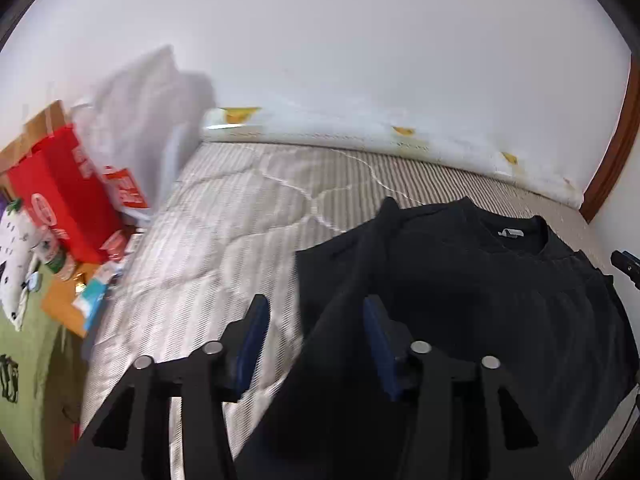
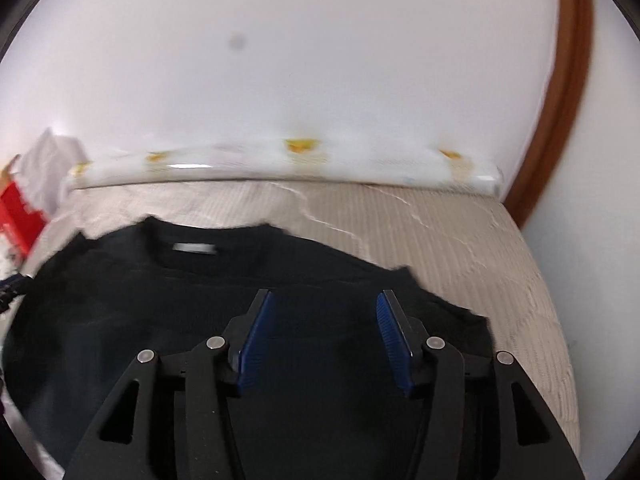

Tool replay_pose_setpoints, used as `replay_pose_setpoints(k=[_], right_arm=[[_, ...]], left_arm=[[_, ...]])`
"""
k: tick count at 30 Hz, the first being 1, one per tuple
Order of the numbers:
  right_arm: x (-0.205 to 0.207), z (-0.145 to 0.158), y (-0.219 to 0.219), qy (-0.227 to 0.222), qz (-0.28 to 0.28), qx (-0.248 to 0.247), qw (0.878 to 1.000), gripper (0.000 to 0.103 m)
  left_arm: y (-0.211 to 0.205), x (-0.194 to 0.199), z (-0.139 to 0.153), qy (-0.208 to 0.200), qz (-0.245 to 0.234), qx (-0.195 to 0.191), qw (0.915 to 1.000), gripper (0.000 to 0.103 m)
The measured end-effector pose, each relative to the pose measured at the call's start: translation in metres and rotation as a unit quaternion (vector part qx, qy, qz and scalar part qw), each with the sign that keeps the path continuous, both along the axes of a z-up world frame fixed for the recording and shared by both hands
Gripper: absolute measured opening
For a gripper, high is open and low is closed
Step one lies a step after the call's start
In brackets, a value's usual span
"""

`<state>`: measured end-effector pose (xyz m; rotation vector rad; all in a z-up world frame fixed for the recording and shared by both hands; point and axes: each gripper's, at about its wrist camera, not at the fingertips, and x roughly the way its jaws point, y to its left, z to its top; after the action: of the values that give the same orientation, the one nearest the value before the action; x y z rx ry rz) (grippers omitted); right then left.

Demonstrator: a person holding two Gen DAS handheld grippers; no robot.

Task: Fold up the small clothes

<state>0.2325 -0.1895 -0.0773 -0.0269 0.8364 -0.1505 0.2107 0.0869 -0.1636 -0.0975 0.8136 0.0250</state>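
Black shirt (image 2: 192,300) lay collar-up on the striped bedspread (image 1: 224,232), near the wall-side roll. Left gripper (image 1: 316,312) and right gripper (image 2: 324,304) both hung above it with jaws parted, nothing between the blue pads (image 2: 256,344).

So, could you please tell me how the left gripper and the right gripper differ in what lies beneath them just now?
The left gripper hangs over the black shirt's edge, with striped bedding under one finger; the right gripper sits wholly over the shirt. The left view shows the red bag close by; the right view catches only its edge. Both are open, with blue pads and nothing between them.
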Motion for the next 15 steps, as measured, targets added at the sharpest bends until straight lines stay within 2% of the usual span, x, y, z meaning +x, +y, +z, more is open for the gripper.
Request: replay_pose_setpoints(k=[2, 9, 15], right_arm=[[-0.006, 0.011, 0.027, -0.009, 0.019, 0.012, 1.0, 0.053], [-0.03, 0.026, 0.13, -0.02, 0.087, 0.035, 0.995, 0.053], [-0.058, 0.003, 0.226, 0.015, 0.158, 0.037, 0.987, 0.054]], left_arm=[[0.013, -0.019, 0.009, -0.016, 0.008, -0.001, 0.9998, 0.066], [0.055, -0.071, 0.024, -0.033, 0.04, -0.003, 0.9987, 0.067], [0.09, -0.113, 0.02, -0.036, 0.052, -0.009, 0.998, 0.066]])
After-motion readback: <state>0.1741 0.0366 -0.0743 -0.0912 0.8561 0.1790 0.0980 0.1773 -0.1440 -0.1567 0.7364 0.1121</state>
